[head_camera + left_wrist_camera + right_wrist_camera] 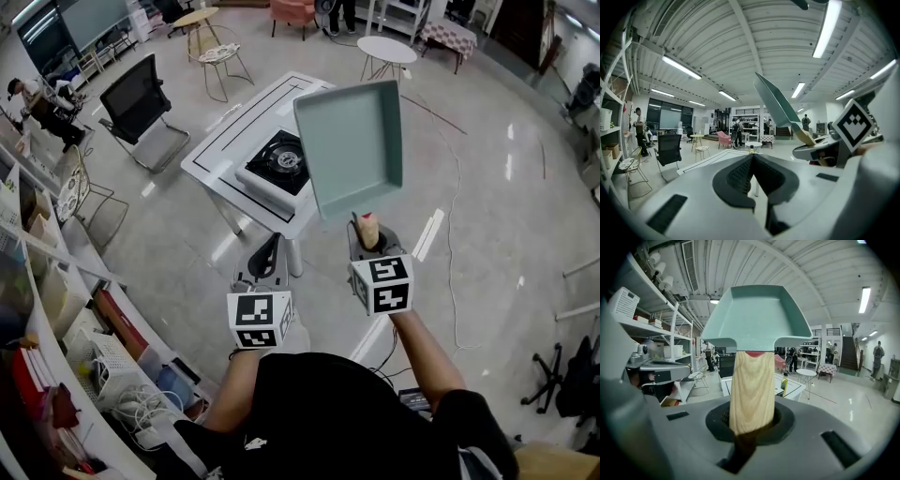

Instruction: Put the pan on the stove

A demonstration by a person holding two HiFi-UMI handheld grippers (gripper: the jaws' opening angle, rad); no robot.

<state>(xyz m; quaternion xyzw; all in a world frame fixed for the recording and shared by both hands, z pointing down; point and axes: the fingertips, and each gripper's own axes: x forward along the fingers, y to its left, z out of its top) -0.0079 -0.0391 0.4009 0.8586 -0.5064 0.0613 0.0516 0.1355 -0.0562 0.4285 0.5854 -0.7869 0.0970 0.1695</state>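
Jaws of the left gripper [270,249] rest pressed together on nothing, idle beside the work. Ahead, the black single-burner gas stove [284,161] sits on the white rectangular table [232,133]. The pale green square pan [352,145] is aloft, not yet on the burner, its light wooden handle [752,390] clamped in the right gripper [367,239] for carrying.

I see black chair [139,98] near big white table [220,141]. Small round table [386,49], pink chair [292,11] far back. Shelves [56,309] full of stuff, left side. Thin cord [450,187] on floor.

Glossy floor [487,187], black office chair [138,94]
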